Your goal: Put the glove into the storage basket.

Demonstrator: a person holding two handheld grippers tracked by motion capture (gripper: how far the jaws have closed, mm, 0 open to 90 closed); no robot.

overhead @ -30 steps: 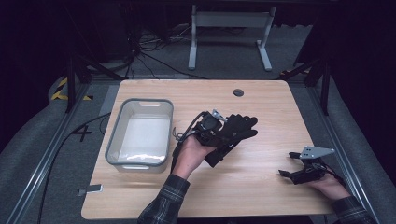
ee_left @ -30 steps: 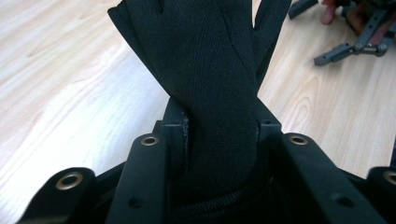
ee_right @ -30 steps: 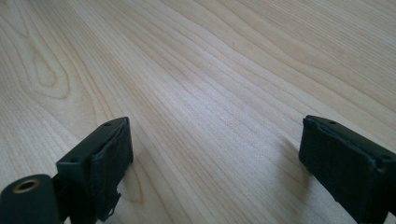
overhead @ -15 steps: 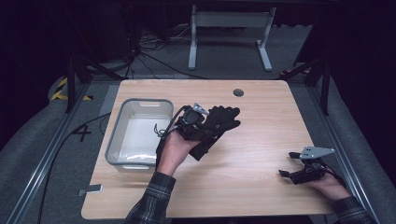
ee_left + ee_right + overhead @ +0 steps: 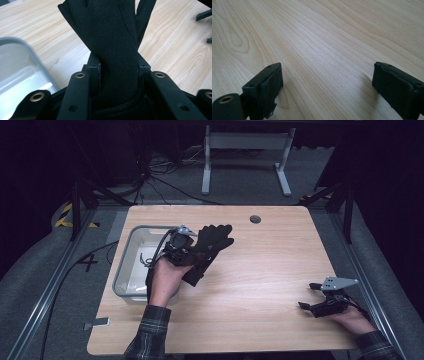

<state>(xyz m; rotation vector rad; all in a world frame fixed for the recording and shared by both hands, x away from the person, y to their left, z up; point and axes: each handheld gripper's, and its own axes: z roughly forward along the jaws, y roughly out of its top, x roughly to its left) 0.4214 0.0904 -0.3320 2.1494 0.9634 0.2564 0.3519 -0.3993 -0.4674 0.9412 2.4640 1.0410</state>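
A black glove [image 5: 209, 247] hangs from my left gripper [image 5: 186, 250], which is shut on it just right of the grey tub [image 5: 131, 270]. In the left gripper view the glove [image 5: 112, 37] is pinched between the two jaws, its fingers pointing away over the wood, with the tub's rim [image 5: 32, 56] at the left. My right gripper [image 5: 311, 296] rests low near the table's front right corner. It is open, and in the right gripper view its pads [image 5: 272, 83] stand wide apart over bare wood with nothing between them.
The wooden table [image 5: 260, 270] has a cable hole [image 5: 255, 219] near its far edge. A small grey tag [image 5: 97, 323] lies at the front left corner. Cables and a metal stand's legs [image 5: 245, 165] are on the floor beyond the table.
My left gripper has carried the glove leftward, from the table's middle to beside the tub's right edge. The right gripper has stayed put.
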